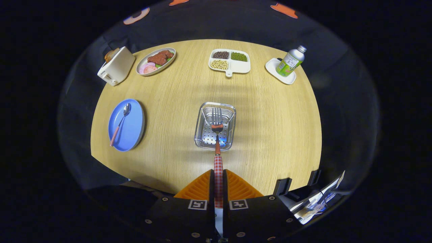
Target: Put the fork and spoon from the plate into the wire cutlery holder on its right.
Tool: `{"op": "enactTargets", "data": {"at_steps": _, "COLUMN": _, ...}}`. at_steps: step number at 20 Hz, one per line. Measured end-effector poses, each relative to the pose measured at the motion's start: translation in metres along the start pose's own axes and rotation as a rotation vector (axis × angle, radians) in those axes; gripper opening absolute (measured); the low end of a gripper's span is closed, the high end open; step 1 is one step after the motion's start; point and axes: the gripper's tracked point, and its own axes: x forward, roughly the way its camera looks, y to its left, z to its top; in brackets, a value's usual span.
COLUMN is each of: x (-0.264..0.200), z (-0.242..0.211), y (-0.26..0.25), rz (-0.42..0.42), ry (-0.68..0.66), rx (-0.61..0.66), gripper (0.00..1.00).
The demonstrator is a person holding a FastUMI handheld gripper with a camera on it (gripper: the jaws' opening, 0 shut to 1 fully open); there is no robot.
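On the far left of the tabletop [270, 135] a white toaster [116, 65] sits with bread poking out of its slot, and just beside it an oval dish of meat and vegetables [156, 60]; both are well away from my work and I judge they are only bystanders. Nearer me on the left lies the blue plate [132, 130], and the spoon [120, 122] rests on it alone, bowl pointing away and checked handle slanting toward the plate's near rim. I read that handle as the easy part to take, since it lies free of the rim.

In the middle, my tongs [218, 182] are pressed together on the checked handle of the fork [217, 141], both fingers squeezing it from either side. I hold it by the handle's end so the tines lead and the fork points straight ahead. Its head hangs over the wire cutlery holder [206, 136], which stands just beyond the fingers, to the right of the plate. Whether the tines already touch the perforated floor I cannot tell. My judgement: the fork is about to be released, half the task, with the spoon not yet moved.

Farther back sits a divided tray of beans [231, 65], and on the right a green bottle [290, 61] stands upright on a small white dish [275, 69], clear of everything.
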Motion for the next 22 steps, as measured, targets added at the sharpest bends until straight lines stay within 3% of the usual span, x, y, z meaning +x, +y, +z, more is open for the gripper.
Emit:
{"op": "enactTargets", "data": {"at_steps": 12, "x": 0.031, "z": 0.016, "y": 0.0, "rz": 0.119, "ry": 0.23, "rx": 0.066, "gripper": 0.13}}
{"op": "enactTargets", "data": {"at_steps": 18, "x": 0.039, "z": 0.042, "y": -0.003, "rz": 0.086, "ry": 0.152, "rx": 0.125, "gripper": 0.14}}
{"op": "enactTargets", "data": {"at_steps": 22, "x": 0.034, "z": 0.065, "y": -0.009, "rz": 0.034, "ry": 0.01, "rx": 0.2, "gripper": 0.17}}
